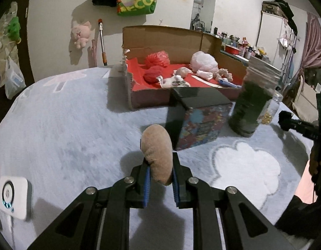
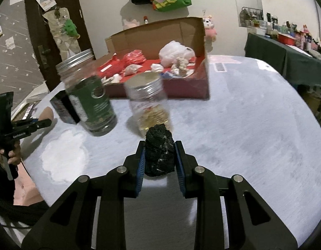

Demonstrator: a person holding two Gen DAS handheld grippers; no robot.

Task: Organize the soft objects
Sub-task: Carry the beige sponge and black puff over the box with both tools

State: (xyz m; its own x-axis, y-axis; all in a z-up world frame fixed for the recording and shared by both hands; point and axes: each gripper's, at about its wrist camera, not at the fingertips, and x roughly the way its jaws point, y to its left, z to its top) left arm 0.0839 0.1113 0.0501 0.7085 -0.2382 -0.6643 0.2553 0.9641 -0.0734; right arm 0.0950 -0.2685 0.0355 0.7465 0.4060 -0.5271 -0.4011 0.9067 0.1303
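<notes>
Tan plush (long axis pointing forward) clamped in left hand-held gripper.

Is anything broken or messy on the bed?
Yes, a bit. The cardboard box has a ragged, torn edge at its near left corner. Inside, the red bag, white bag and other soft scraps lie loosely jumbled. Nothing looks spilled.

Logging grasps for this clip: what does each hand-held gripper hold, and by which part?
Left hand-held gripper: tan plush piece, pinched at its near end. Right hand-held gripper: black fuzzy clump, squeezed across its sides.
</notes>
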